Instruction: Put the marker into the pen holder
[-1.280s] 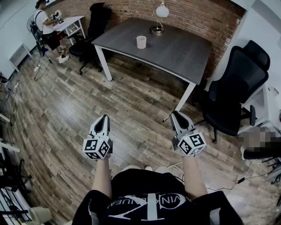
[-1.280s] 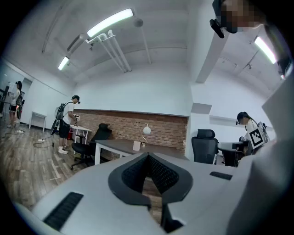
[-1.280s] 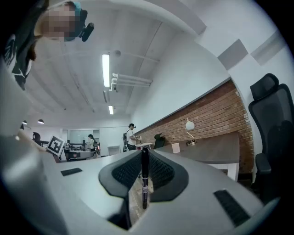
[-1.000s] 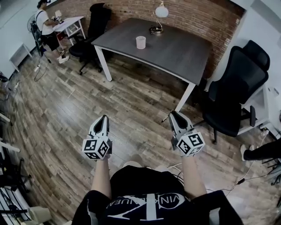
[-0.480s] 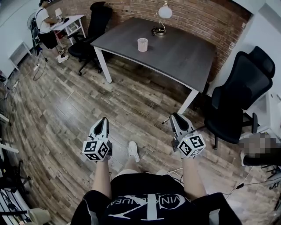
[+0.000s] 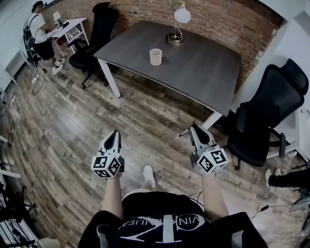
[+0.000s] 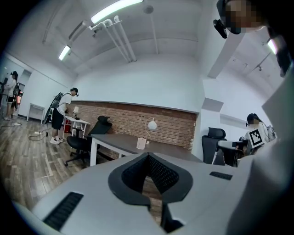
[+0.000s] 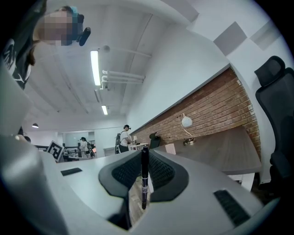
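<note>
Wooden plank floor (image 6: 82,126) fills most of the head view, and a brick wall (image 6: 213,14) closes the room along the top edge. The right gripper (image 6: 195,129), at lower right of the frame centre, has its jaws closed narrow on a black marker (image 8: 144,176). In the right gripper view the marker stands upright between the two ribbed pads, and its upper end comes out a little above the jaw tips. The left gripper (image 6: 113,134), at lower left of centre, has its jaws together at the tips and nothing is between them. Both grippers are in the air over the floor, well apart from each other.

Further up in the frame stands a dark grey table (image 6: 203,58) with white legs. On it, near its left part, is the pen holder (image 6: 155,56), a pale mesh cup, far from the marker. Behind the cup is a desk lamp (image 6: 177,24) with a round shade. One black office chair (image 6: 271,111) stands at the right edge. At upper left, a person (image 6: 38,34) stands at a small white desk (image 6: 70,26).
</note>
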